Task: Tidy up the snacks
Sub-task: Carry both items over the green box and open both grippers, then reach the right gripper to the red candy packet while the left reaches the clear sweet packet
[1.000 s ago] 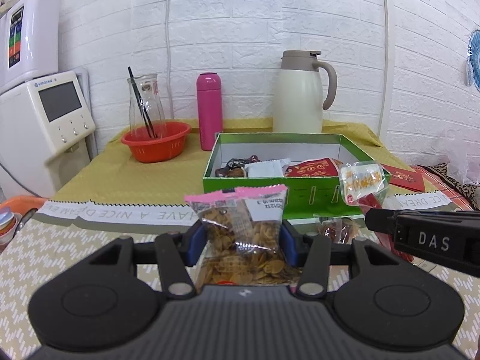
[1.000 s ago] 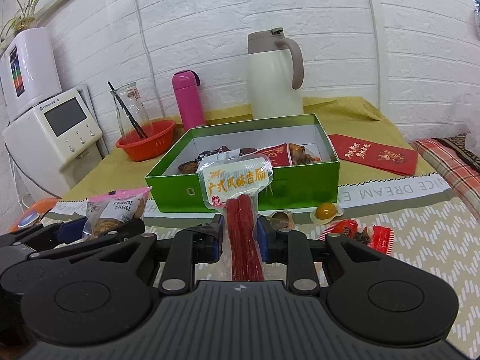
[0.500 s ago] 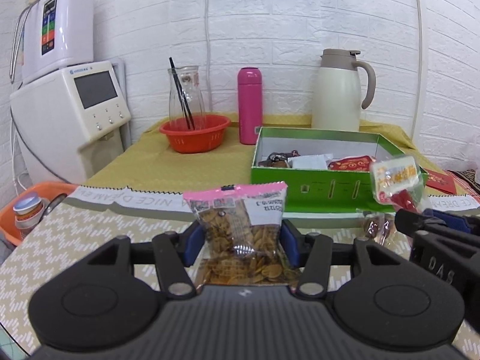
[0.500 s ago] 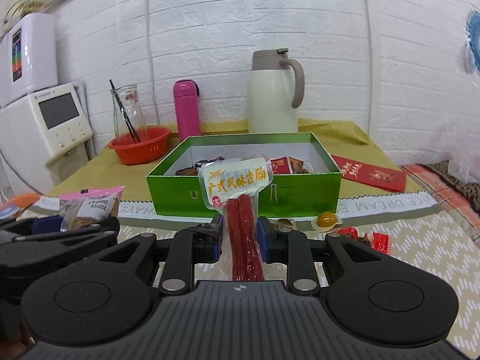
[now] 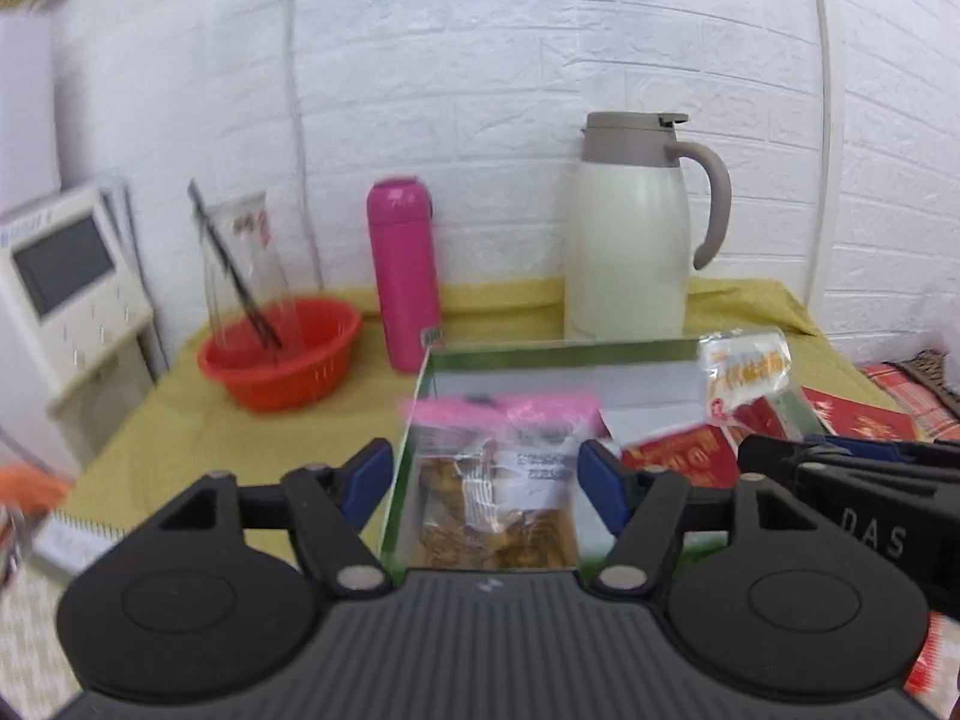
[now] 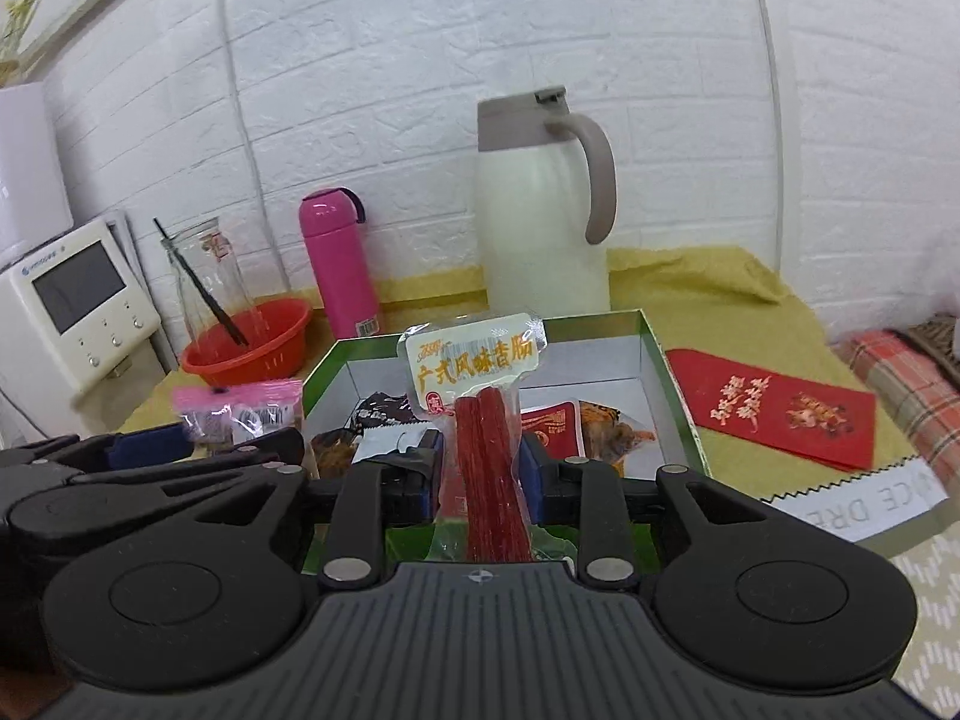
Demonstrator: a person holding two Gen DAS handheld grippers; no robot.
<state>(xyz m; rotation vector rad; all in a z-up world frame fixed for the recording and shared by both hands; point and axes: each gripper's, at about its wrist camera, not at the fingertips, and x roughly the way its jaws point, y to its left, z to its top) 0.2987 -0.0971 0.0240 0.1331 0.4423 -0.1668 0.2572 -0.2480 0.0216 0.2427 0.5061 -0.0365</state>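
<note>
1. Left claw [image 5: 486,474], at 6 o'clock in the left wrist view: the jaws are opening. The blue pads stand clear of the pink-topped snack packet [image 5: 498,480] on both sides, so it is between them but no longer gripped.
2. Right claw [image 6: 480,462], at 6 o'clock in the right wrist view: the jaws are opening. The red sausage packet [image 6: 486,450] stands upright between the pads, whose faces meet its film edges. Whether they still press cannot be told.
3. Green box [image 6: 672,396], just beyond both claws: a second ago it lay ahead of them at 12 o'clock, and now its open interior sits directly under both packets. This is probably the release step, with two snacks about to join those already inside.
4. Red envelope [image 6: 774,408], at 3 o'clock of the box, lies flat on the counter [image 6: 720,294].
5. Against the wall, from 10 to 12 o'clock: red basket [image 6: 246,342], pink flask [image 6: 339,264], cream jug [image 6: 540,210].
6. Limits: the left wrist view is motion-blurred. The claw bodies hide the box's near wall and the counter in front, so the loose snacks remaining cannot be counted.
</note>
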